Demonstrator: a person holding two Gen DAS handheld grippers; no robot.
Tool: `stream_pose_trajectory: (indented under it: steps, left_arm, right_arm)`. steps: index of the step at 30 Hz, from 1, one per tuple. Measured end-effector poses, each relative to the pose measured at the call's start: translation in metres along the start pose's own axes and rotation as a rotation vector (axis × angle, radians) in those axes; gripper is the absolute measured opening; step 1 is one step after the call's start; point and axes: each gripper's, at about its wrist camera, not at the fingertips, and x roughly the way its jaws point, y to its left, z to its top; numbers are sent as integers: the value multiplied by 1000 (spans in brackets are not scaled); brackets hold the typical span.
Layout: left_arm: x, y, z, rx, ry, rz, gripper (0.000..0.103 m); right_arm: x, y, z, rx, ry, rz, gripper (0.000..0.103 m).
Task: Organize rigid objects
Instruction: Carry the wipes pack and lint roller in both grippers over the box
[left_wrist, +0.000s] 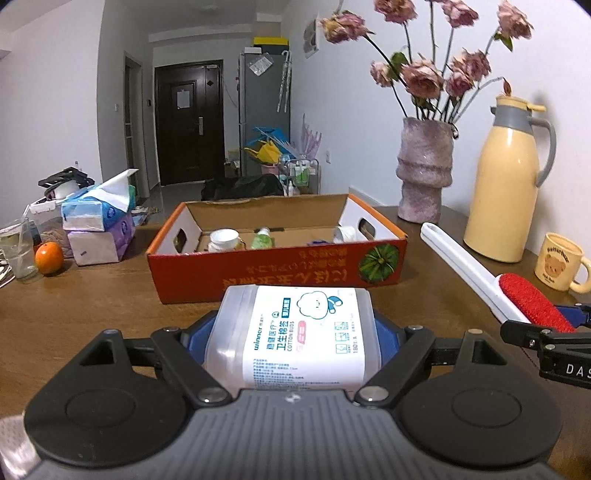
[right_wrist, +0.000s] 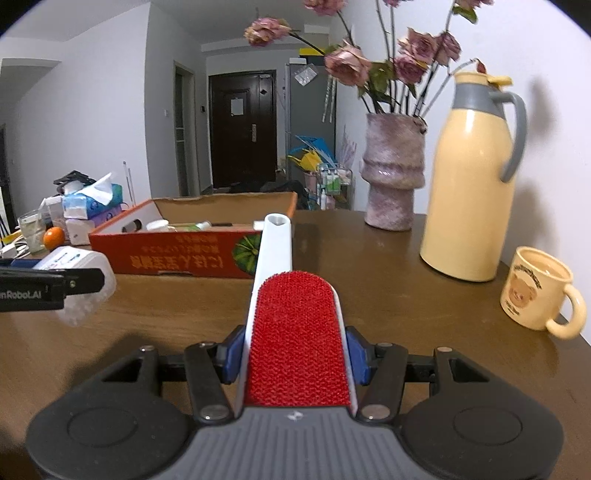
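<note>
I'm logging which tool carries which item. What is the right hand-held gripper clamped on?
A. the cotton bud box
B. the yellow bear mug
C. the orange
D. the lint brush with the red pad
D: in the right wrist view the right hand-held gripper has its blue pads pressed against both sides of the lint brush, while the cotton bud box sits in the left hand-held gripper.

The left gripper (left_wrist: 293, 336) and right gripper (right_wrist: 295, 356) matched: ribbed grey bodies, round black discs, black linkage arms with silver screws, blue finger pads (right_wrist: 231, 356), and white lettering along one side.
</note>
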Motion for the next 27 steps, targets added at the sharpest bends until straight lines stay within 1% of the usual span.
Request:
stream_pose_trajectory:
  steps: [14, 27]
  left_arm:
    - [14, 41, 31, -77, -51, 33, 84]
    - [48, 67, 60, -136, -76, 62, 84]
  right_arm:
    - [19, 45, 43, -4, -65, 39, 55]
    - [55, 74, 77, 19, -126, 52, 55]
